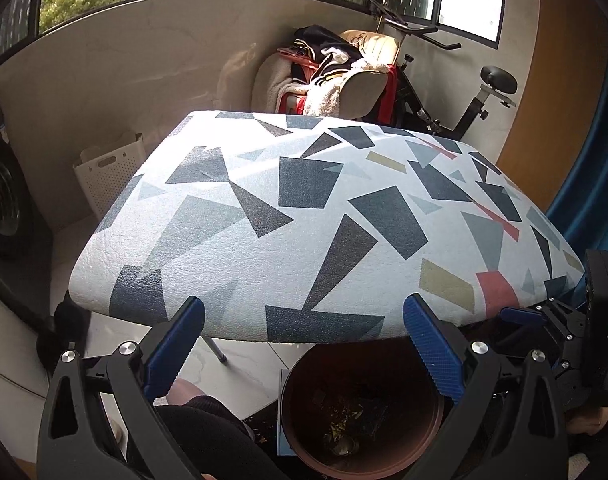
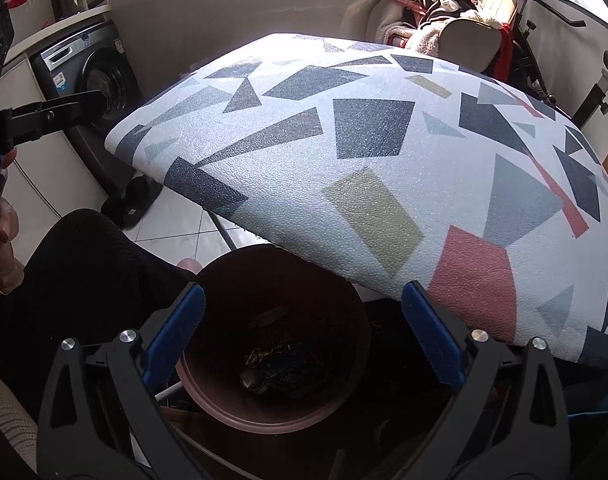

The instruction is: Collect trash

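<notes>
Left wrist view: your left gripper (image 1: 304,344) hangs with jaws spread wide and nothing between them, above one brown bin (image 1: 424,436) that stands upright, mouth up, under the near edge of one patterned table (image 1: 304,216). Trash (image 1: 352,420) lies crumpled at the bin's bottom; its long axis and count cannot be told. Right wrist view: your right gripper (image 2: 304,340), likewise wide apart and holding nothing, looks down into the same bin (image 2: 344,392) and trash (image 2: 279,368).
</notes>
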`<state>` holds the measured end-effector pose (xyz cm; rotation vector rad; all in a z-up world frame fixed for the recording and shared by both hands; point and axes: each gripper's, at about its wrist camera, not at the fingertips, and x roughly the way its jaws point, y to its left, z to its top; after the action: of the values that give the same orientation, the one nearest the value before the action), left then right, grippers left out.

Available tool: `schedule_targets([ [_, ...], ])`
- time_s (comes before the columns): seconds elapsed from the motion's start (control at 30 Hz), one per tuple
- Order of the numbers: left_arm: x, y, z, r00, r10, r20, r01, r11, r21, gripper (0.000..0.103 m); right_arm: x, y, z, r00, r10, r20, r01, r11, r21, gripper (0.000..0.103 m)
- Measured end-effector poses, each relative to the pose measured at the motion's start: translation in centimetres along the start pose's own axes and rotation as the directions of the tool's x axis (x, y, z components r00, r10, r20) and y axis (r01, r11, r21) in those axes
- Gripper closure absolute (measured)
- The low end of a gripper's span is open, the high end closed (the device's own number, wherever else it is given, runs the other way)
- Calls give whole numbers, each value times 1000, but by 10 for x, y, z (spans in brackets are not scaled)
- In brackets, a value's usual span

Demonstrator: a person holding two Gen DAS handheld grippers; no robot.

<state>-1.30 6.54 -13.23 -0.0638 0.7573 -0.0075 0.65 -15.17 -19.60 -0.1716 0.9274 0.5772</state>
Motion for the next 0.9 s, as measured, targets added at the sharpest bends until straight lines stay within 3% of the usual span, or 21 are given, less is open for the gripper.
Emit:
schedule_targets([
  [0.1, -7, -4, 10, 999, 30, 24, -31, 999, 29, 6, -12, -7, 9, 999, -25, 32, 24, 1000, 18, 6],
  [0.23, -24, -9, 30, 996, 11, 85, -14, 999, 33, 6, -36, -17, 31, 994, -65, 87, 61, 997, 49, 6],
  [0.4, -54, -17, 58, 983, -35, 182, 30, 999, 30, 6, -77, -31, 62, 976, -119, 180, 103, 990, 92, 6],
  [0.53, -73, -29, 77, 969, -27, 244, 15, 999, 50, 6, -108, -39, 81, 960, -143, 241, 120, 987, 107, 6],
  [0.73, -93, -38, 92, 954, -24, 298, 12, 999, 40, 6, -142, -45, 96, 939, -174, 298, 145, 983, 117, 6],
  [0.9, -99, -44, 99, 954, -40, 298, 24, 998, 58, 6, -159, -48, 100, 926, -188, 327, 154, 980, 125, 6],
])
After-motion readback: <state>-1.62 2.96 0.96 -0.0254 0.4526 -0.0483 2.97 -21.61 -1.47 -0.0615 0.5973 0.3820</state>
